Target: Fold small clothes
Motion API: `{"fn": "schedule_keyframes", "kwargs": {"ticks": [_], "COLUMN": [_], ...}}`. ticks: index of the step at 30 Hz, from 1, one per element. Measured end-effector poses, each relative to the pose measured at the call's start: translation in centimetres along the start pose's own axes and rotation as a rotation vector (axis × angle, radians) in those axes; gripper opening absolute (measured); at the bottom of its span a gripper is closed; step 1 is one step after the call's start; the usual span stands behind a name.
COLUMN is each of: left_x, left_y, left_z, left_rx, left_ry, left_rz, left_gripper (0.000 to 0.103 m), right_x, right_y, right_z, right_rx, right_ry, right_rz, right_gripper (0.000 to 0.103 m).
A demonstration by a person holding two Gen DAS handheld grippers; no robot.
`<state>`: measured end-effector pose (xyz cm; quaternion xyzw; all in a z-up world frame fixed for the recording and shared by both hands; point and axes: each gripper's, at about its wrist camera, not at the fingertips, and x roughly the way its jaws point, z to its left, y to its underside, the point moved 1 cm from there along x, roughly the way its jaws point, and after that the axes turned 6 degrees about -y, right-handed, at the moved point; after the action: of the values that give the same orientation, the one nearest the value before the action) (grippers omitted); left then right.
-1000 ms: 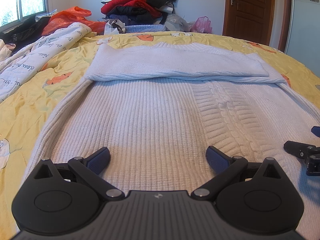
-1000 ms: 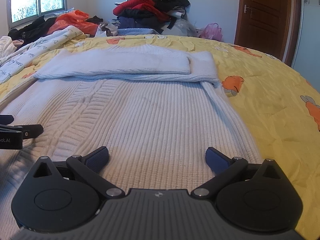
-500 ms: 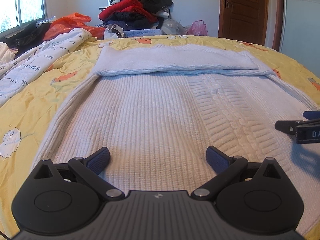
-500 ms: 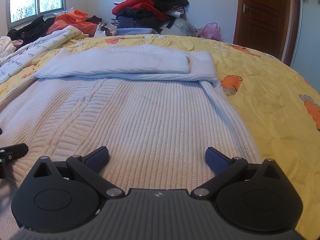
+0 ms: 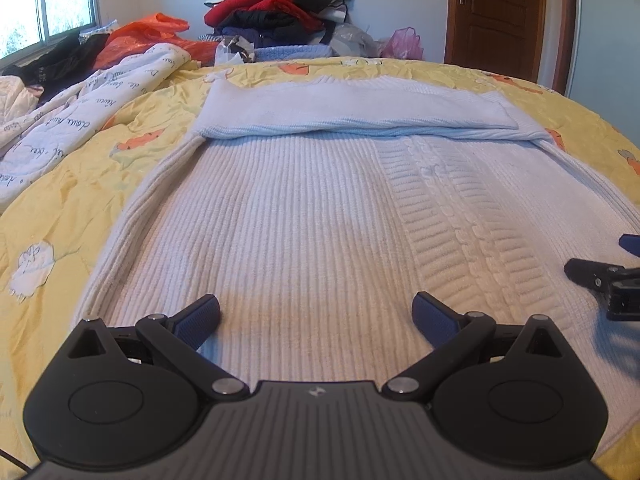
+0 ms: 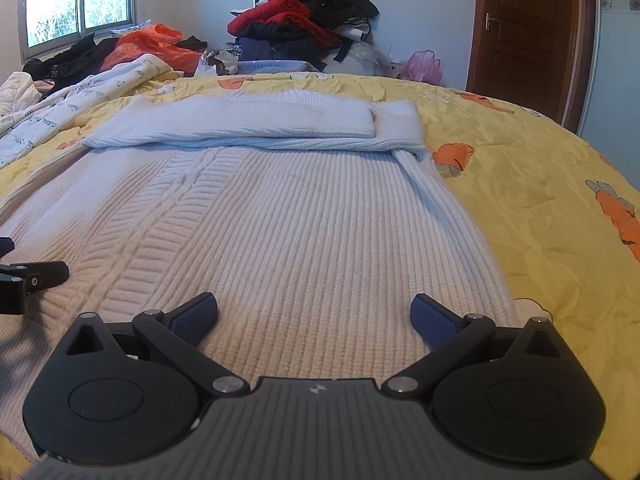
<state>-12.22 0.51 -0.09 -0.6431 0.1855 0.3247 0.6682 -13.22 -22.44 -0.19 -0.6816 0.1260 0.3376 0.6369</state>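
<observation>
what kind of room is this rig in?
Most likely a home bedroom: a white sweater lies spread on a bed with a yellow sheet, a pile of clothes sits behind, and there is a wooden door.

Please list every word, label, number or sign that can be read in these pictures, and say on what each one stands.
No text can be read with certainty.
White quilted blanket on the yellow bedsheet: dark cursive words printed in rows, too distorted to read.
Left gripper body: a small pale logo mark, no letters.
Right gripper body: the same mark, no letters.
White knitted sweater: no label visible.
</observation>
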Motion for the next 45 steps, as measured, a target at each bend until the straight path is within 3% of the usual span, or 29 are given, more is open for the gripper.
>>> {"fn": "schedule_keyframes", "kwargs": {"ticks": [12, 34, 38, 39, 42, 45], "left_x": [-1.7, -5.7, -7.8, -8.5, -9.4, -7.6], "left_y": [1.7, 4.4, 4.2, 3.9, 2.9, 2.7], "left_z": [0.3, 1.7, 4.0, 5.1, 8.8, 11.9], "left_rx": [-0.001, 0.045, 0.041, 0.017, -0.077, -0.164], "left_ry": [0.011, 0.048, 0.072, 0.078, 0.077, 0.071], "left_rz": [-0.009, 0.042, 0.054, 0.035, 0.018, 0.096], "left_gripper": [0.103, 0.103, 0.103, 0.103, 0.103, 0.103], "right_x": [-0.8, -9.0, -10.9, -11.7, -13.8, -13.5], "right_y": [0.6, 6.4, 7.2, 7.1, 5.9, 4.7], "right_z": [0.1, 0.3, 0.9, 0.9, -0.5, -3.5], "right_rx": [0.004, -0.067, -0.169, -0.181, -0.093, 0.054], "right_ry": [0.003, -0.049, -0.096, -0.130, -0.210, -0.222], "right_rz": [0.006, 0.068, 0.128, 0.146, 0.124, 0.121], "right_gripper": [0.102, 0.102, 0.103, 0.097, 0.096, 0.099]}}
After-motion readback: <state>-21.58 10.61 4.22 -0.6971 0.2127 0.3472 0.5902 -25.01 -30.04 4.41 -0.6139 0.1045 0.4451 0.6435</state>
